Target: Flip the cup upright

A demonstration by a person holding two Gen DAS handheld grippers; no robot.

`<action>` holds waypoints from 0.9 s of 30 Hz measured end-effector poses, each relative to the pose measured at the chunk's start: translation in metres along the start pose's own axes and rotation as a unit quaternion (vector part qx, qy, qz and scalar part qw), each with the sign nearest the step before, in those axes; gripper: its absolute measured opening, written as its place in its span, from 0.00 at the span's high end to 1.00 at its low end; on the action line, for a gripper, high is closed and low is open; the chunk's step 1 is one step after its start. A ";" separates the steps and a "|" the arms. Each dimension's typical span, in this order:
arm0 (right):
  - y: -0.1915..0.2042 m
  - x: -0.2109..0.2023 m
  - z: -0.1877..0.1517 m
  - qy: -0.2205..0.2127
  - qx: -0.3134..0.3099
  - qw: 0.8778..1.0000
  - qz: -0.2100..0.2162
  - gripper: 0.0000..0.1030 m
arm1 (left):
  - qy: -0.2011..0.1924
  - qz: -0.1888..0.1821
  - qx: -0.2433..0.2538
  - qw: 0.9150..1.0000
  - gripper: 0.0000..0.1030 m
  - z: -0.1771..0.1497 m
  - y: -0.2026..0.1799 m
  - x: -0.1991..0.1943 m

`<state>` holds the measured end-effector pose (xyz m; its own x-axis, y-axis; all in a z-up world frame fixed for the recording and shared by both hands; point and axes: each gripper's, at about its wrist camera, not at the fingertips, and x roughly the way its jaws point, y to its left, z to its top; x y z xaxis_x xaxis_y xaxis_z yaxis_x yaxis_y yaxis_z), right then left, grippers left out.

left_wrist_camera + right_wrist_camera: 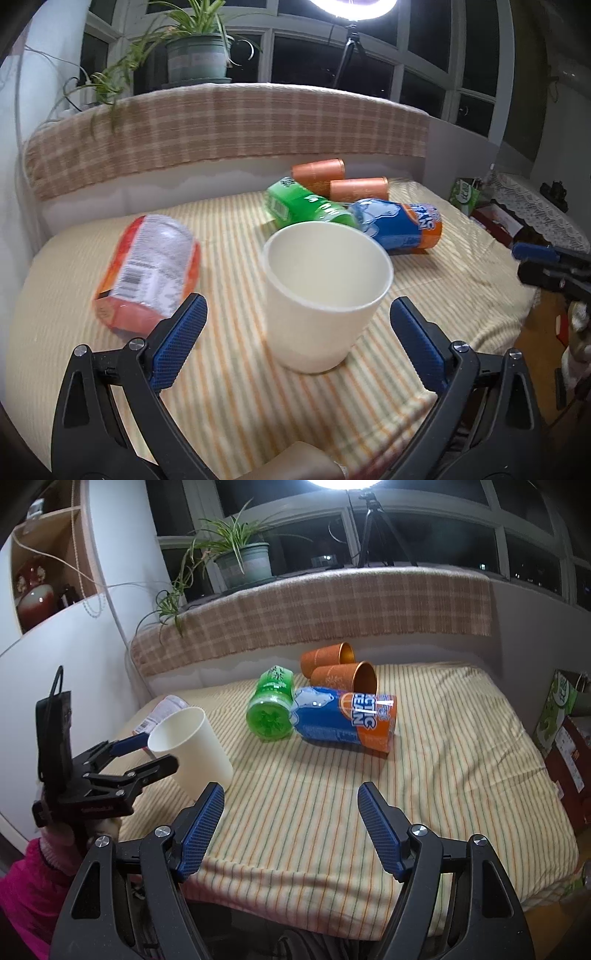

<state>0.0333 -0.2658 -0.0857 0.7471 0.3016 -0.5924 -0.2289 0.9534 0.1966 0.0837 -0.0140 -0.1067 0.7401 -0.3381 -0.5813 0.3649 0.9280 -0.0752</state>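
A cream paper cup (pixel 325 295) stands mouth up on the striped bed cover; in the right wrist view the cup (pixel 192 749) leans a little. My left gripper (pixel 295 332) is open, its blue pads on either side of the cup and apart from it; it also shows in the right wrist view (pixel 147 753) beside the cup's rim. My right gripper (pixel 291 827) is open and empty, low over the cover to the right of the cup; its tip shows at the right edge of the left wrist view (pixel 535 258).
Two orange cups (pixel 340 668) lie on their sides at the back. A green bottle (pixel 271 705), a blue and orange can (pixel 347 720) and a red packet (pixel 147 269) lie on the cover. Boxes (pixel 561 731) stand right of the bed. A checked headboard (pixel 314 613) runs behind.
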 end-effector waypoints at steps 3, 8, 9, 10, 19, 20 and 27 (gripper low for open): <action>0.005 -0.002 0.004 -0.012 -0.004 1.000 -0.010 0.28 | -0.011 0.022 -0.005 1.000 0.02 -0.003 0.009 -0.018; 0.014 -0.006 0.011 -0.041 -0.005 0.998 -0.039 0.23 | -0.056 0.073 -0.018 0.996 0.02 -0.002 0.022 -0.062; 0.016 -0.006 0.012 -0.046 -0.007 0.998 -0.046 0.23 | -0.072 0.088 -0.021 0.993 0.02 -0.001 0.022 -0.075; 0.020 -0.007 0.014 -0.054 -0.011 0.997 -0.054 0.23 | -0.085 0.098 -0.024 0.991 0.02 0.000 0.022 -0.084; 0.047 -0.016 0.026 -0.102 -0.029 0.989 -0.101 0.22 | -0.166 0.167 -0.027 0.972 0.02 0.008 0.002 -0.150; 0.050 -0.017 0.026 -0.107 -0.032 0.988 -0.105 0.21 | -0.169 0.167 -0.027 0.971 0.01 0.008 0.000 -0.153; 0.062 -0.031 0.030 -0.150 -0.039 0.979 -0.130 0.16 | -0.168 0.159 -0.049 0.972 0.00 0.011 -0.010 -0.157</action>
<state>0.0147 -0.2161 -0.0320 0.9333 0.0429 -0.3565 -0.0452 0.9990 0.0019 -0.0304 0.0283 -0.0057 0.9550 -0.0495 -0.2925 0.0452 0.9988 -0.0212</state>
